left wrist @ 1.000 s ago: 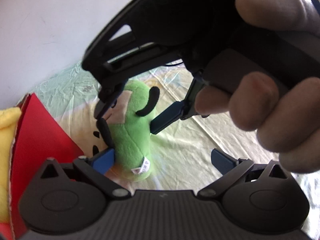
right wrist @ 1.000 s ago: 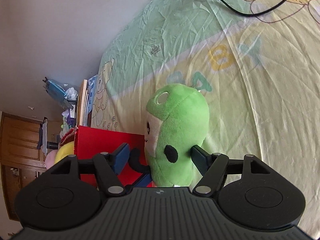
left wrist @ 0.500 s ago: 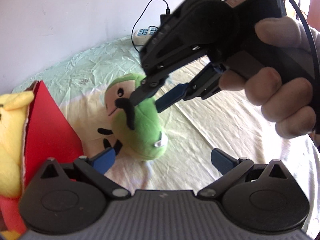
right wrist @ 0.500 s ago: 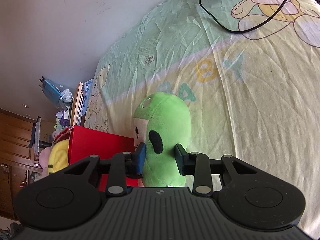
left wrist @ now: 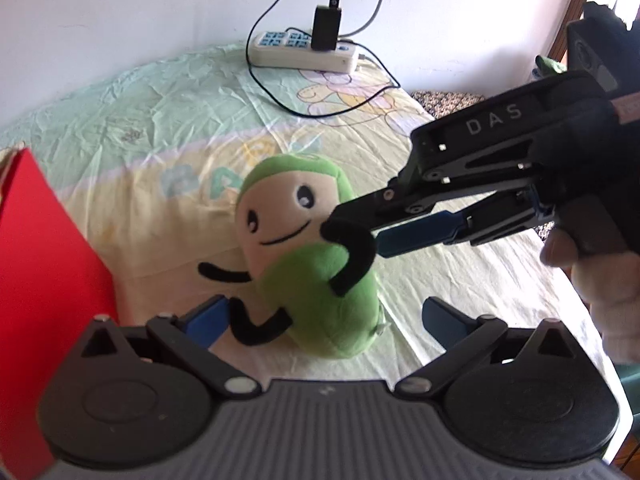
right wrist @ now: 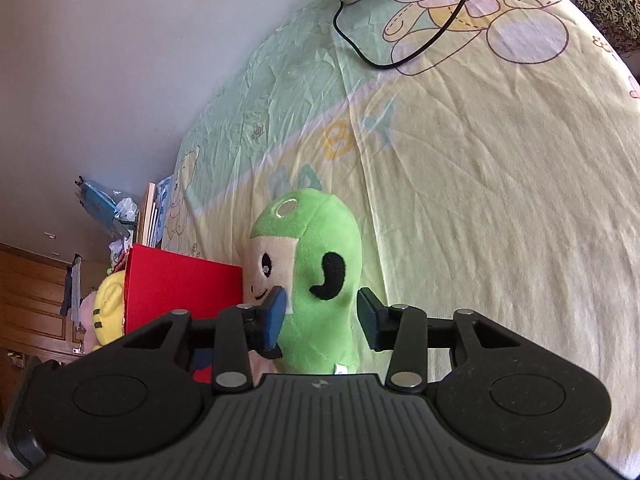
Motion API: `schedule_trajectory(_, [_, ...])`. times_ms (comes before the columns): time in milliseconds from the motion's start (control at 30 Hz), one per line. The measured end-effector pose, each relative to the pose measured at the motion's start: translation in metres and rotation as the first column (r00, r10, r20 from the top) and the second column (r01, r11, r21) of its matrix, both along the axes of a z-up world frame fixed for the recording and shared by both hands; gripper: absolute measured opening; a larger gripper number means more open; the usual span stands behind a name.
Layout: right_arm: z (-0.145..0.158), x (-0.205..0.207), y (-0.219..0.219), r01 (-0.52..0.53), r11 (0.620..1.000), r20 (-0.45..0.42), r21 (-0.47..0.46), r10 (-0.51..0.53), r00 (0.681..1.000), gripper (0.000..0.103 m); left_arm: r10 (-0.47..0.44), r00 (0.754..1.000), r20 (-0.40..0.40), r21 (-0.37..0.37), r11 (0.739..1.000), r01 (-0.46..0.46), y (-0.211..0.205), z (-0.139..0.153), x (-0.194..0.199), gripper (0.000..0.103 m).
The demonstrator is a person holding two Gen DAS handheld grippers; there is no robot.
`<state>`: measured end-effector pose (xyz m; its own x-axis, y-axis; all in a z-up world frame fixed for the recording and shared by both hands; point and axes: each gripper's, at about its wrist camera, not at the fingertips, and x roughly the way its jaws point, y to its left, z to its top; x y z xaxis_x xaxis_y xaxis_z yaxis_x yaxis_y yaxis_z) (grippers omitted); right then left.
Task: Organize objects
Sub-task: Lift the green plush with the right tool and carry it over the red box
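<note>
Right wrist view: right gripper (right wrist: 320, 320) jaws opening around green plush (right wrist: 316, 280), its base hidden.

Green plush toy (left wrist: 316, 280) (smiling), upright

Both wrist cameras look steeply down onto the bed (left wrist: 168, 120), close up. They share the green plush toy (left wrist: 316, 272), at 12 o'clock in each, and the red box (right wrist: 180, 288) at 9 o'clock.
</note>
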<state>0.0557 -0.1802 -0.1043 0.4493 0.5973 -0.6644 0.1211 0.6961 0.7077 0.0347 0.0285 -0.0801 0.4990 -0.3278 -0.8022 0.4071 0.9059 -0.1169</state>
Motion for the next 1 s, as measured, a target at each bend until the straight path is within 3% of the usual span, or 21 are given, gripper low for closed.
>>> schedule_trajectory(100, [-0.005,-0.001,0.001,0.012,1.0,0.008,0.015,-0.012,1.0,0.058,0.005,1.0,-0.027,0.018,1.0,-0.004,-0.006,-0.003,0.006,0.102])
schedule_trajectory(600, [-0.023,0.004,0.01,0.011,0.984,0.0,0.177,-0.011,1.0,0.054,0.057,0.995,-0.077,0.066,0.996,-0.052,-0.005,-0.017,0.022,0.087])
schedule_trajectory(1000, [-0.028,-0.006,0.012,0.028,0.98,0.02,0.199,-0.033,0.999,0.05,0.071,0.995,-0.072,0.102,0.993,-0.063,-0.008,-0.019,0.024,0.086])
